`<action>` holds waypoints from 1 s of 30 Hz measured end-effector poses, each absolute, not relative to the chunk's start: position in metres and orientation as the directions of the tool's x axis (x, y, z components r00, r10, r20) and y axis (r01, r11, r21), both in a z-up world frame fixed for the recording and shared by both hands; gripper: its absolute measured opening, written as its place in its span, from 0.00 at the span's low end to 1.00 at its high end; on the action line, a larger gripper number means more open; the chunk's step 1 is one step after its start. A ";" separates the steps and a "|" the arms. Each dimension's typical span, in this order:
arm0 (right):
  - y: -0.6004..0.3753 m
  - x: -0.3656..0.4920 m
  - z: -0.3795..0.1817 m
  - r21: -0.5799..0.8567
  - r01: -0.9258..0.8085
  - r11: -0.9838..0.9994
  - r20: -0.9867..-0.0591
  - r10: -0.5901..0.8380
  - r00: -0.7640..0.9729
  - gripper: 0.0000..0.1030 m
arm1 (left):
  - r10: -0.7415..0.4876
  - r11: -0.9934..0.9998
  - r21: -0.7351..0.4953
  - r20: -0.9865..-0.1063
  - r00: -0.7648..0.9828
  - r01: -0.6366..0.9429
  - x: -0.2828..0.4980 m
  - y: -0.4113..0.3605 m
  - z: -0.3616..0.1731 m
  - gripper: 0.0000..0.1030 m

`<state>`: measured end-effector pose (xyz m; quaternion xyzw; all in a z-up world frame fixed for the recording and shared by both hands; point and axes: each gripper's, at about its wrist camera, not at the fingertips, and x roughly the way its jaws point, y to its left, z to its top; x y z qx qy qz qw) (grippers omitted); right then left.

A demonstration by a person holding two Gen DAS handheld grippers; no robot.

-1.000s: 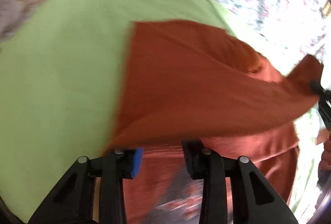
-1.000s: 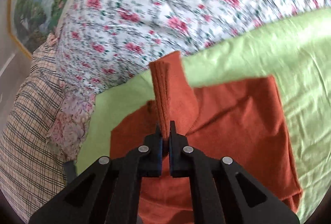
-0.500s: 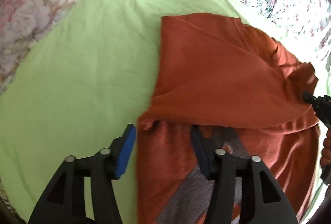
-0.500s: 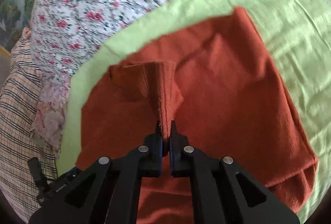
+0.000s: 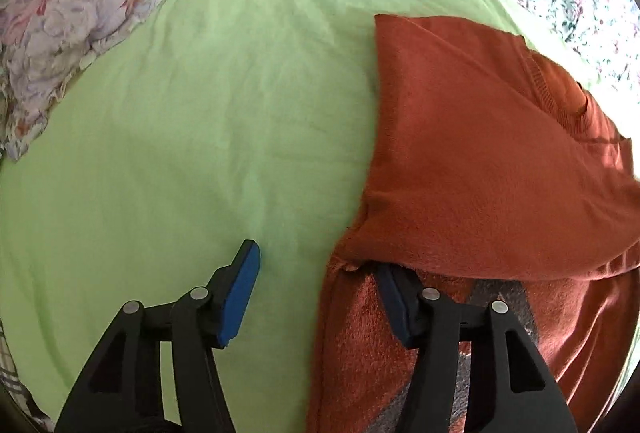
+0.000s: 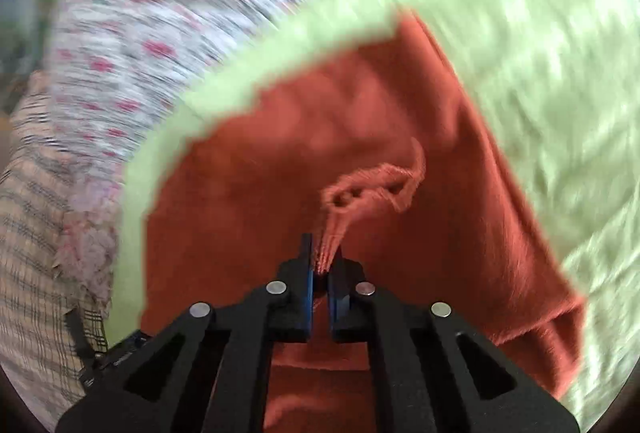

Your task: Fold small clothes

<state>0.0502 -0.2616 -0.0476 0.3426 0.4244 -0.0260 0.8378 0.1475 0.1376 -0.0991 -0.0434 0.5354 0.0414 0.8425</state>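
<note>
Rust sweater (image 5: 480, 161) folded, long axis bottom-to-top, frame right; left gripper (image 5: 320, 289) spread wide, empty; right gripper (image 6: 322, 265) pinches its ribbed edge.

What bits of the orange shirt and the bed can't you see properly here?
- Right wrist view: motion blur smears the orange shirt and floral sheet.
- Left wrist view: the folded-over layer hides the shirt's grey patch and the left gripper's right fingertip.
- The shirt's right side is cut off by the frame edge.

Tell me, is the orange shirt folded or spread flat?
Folded: the orange shirt has one layer doubled over its lower part on the green sheet.
</note>
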 end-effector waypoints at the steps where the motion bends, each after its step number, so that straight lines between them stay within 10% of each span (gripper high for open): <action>1: -0.261 0.048 -0.033 0.551 0.296 0.780 -0.697 0.236 0.677 0.06 | 0.019 0.992 -0.036 -0.907 0.421 -0.121 0.147 0.139 -0.100 0.55; 17: -0.273 0.037 -0.081 0.453 0.416 0.789 -0.839 0.219 0.498 0.17 | -0.270 0.867 -0.406 -0.869 0.414 -0.287 0.144 0.202 -0.106 0.52; 30: -0.263 -0.064 -0.027 0.456 0.494 0.740 -0.824 0.143 0.548 0.54 | -0.383 0.911 -0.412 -0.870 0.309 -0.032 0.077 0.190 -0.095 0.59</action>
